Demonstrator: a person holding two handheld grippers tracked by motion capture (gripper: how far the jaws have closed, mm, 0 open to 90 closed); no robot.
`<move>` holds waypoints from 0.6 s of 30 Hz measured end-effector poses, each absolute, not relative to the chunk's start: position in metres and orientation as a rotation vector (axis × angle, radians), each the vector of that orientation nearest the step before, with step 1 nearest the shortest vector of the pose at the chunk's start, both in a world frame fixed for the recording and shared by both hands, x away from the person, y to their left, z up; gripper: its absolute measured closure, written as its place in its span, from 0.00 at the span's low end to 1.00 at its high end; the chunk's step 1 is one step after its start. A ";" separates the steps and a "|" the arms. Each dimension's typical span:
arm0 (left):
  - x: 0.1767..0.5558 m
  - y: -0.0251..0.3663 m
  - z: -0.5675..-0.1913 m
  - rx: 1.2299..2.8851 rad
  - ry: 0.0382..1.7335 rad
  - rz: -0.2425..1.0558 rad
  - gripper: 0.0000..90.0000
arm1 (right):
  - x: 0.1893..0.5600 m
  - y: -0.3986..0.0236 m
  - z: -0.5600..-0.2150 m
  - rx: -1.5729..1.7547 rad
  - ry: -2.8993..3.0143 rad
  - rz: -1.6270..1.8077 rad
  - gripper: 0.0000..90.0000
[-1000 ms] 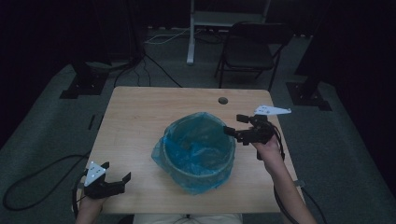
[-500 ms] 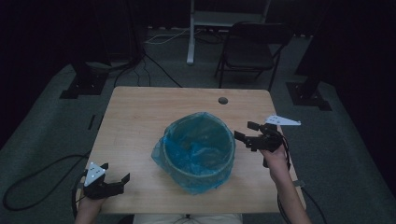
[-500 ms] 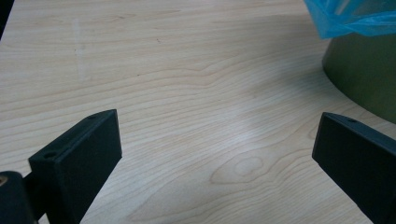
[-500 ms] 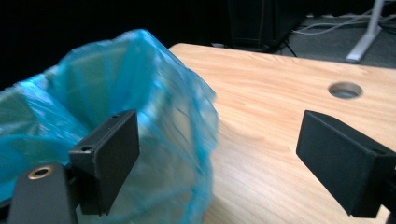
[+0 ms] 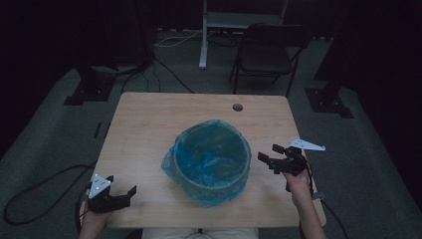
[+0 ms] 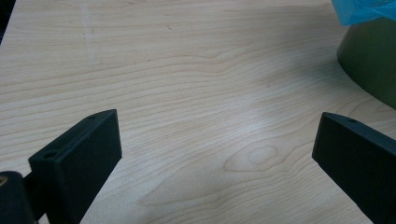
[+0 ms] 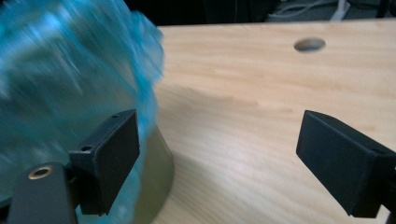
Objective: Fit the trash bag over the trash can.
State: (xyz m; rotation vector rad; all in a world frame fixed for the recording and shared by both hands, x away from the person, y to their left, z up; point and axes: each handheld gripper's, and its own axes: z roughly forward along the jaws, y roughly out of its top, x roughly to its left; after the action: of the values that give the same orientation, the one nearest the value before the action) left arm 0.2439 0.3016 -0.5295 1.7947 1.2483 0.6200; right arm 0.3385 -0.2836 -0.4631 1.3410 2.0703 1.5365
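Bin (image 5: 214, 159) with its blue bag (image 5: 209, 149) sat mid-table (image 5: 149, 124), a bit toward the near edge. We had the right gripper (image 5: 272, 157) just beside its right rim, jaws wide apart and holding nothing. Our left gripper (image 5: 122, 195) rested at the near left corner, well apart from the bin, also spread wide and empty.
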 end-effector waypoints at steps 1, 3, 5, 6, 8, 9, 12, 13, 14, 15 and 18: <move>0.244 0.302 -0.530 1.793 1.248 0.622 0.02 | 0.338 -0.284 -0.463 1.341 2.070 1.536 0.14; 0.244 0.302 -0.530 1.793 1.253 0.620 0.02 | 0.336 -0.286 -0.472 1.357 2.066 1.532 0.14; 0.244 0.303 -0.531 1.795 1.255 0.622 0.02 | 0.334 -0.290 -0.485 1.386 2.064 1.514 0.14; 0.244 0.303 -0.531 1.795 1.258 0.622 0.02 | 0.334 -0.290 -0.485 1.386 2.064 1.514 0.14; 0.244 0.304 -0.531 1.791 1.262 0.621 0.02 | 0.331 -0.294 -0.496 1.420 2.068 1.486 0.14; 0.244 0.304 -0.531 1.791 1.262 0.624 0.02 | 0.331 -0.295 -0.499 1.427 2.068 1.477 0.14; 0.243 0.305 -0.532 1.788 1.269 0.620 0.02 | 0.327 -0.300 -0.507 1.454 2.072 1.438 0.14; 0.243 0.305 -0.532 1.788 1.269 0.620 0.02 | 0.327 -0.300 -0.507 1.454 2.072 1.438 0.14; 0.243 0.305 -0.532 1.789 1.270 0.620 0.02 | 0.326 -0.302 -0.510 1.462 2.071 1.427 0.14; 0.243 0.305 -0.532 1.788 1.269 0.619 0.02 | 0.323 -0.306 -0.515 1.482 2.068 1.412 0.14; 0.243 0.305 -0.532 1.790 1.269 0.617 0.02 | 0.318 -0.313 -0.523 1.518 2.063 1.393 0.14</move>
State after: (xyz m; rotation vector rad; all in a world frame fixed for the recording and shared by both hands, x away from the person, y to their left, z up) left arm 0.2432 0.3049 -0.5317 1.7899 1.2693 0.6173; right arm 0.3181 -0.3131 -0.5226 1.5178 2.0630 1.3931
